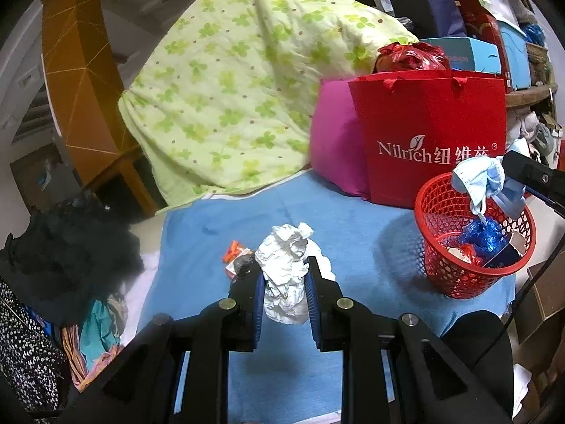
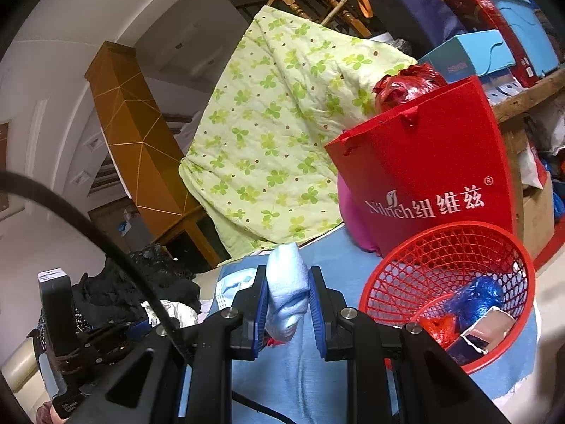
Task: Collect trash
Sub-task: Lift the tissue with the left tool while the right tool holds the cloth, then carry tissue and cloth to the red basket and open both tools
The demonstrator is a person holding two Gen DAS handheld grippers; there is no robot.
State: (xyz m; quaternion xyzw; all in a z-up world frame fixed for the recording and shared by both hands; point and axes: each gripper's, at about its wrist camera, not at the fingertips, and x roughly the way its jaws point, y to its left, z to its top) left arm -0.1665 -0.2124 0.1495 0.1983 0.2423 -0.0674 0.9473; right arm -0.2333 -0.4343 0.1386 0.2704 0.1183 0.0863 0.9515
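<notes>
My left gripper (image 1: 284, 263) is shut on a crumpled white paper wad (image 1: 282, 243), held a little above the blue cloth (image 1: 212, 222). An orange wrapper (image 1: 233, 249) and a small dark scrap (image 1: 243, 265) lie on the cloth just left of it. At the right stands a red mesh basket (image 1: 455, 279) with a blue plastic bag (image 1: 482, 235) and other scraps inside. My right gripper (image 1: 503, 171) is shut on a light-blue face mask (image 1: 476, 176) above the basket's rim. In the right wrist view the mask (image 2: 286, 282) sits between the gripper's (image 2: 287, 279) pads, left of the basket (image 2: 423, 268).
A red paper bag (image 1: 434, 134) and a pink pillow (image 1: 332, 148) stand behind the basket. A green clover quilt (image 1: 229, 88) is heaped at the back. Dark clothes (image 1: 67, 258) pile at the left edge. Boxes (image 1: 466, 54) crowd the back right.
</notes>
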